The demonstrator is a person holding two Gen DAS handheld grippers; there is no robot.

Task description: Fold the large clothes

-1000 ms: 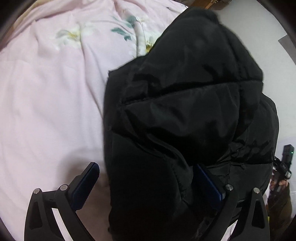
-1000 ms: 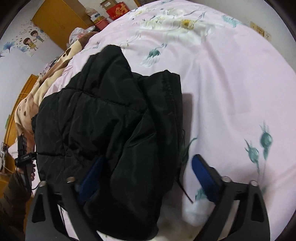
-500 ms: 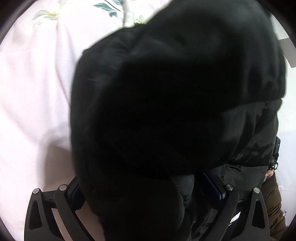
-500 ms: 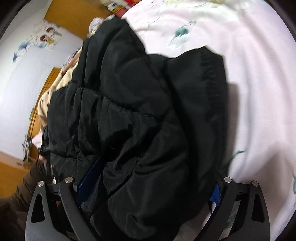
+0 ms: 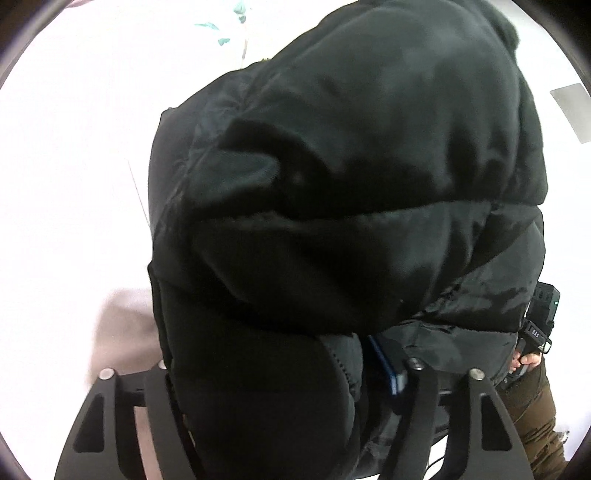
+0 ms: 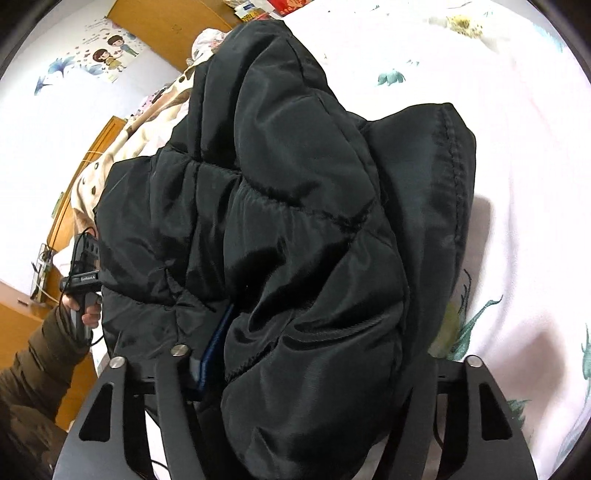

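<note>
A bulky black quilted jacket [image 5: 351, 184] lies bunched on the pink flowered bed sheet [image 5: 74, 184] and fills most of both views. My left gripper [image 5: 273, 369] straddles a thick fold at its near edge, jaws closing. The blue pad of its right finger [image 5: 388, 369] presses into the fabric, and the jacket hides the left pad. In the right wrist view the jacket [image 6: 295, 203] bulges between the fingers of my right gripper [image 6: 325, 350], whose jaws are closing too. The left blue pad [image 6: 214, 339] is dug into the padding; the right pad is hidden.
The sheet [image 6: 517, 147] stretches away to the right of the jacket. A hand in a brown sleeve [image 6: 37, 362] holds the other gripper's handle [image 6: 83, 273] at the left. Beyond the bed stand a wooden cabinet [image 6: 166, 22] and a beige spotted blanket [image 6: 155, 110].
Both grippers have pushed forward over the jacket's edge and drawn their fingers in on it. The padding now swells up between the fingers and blocks more of each view.
</note>
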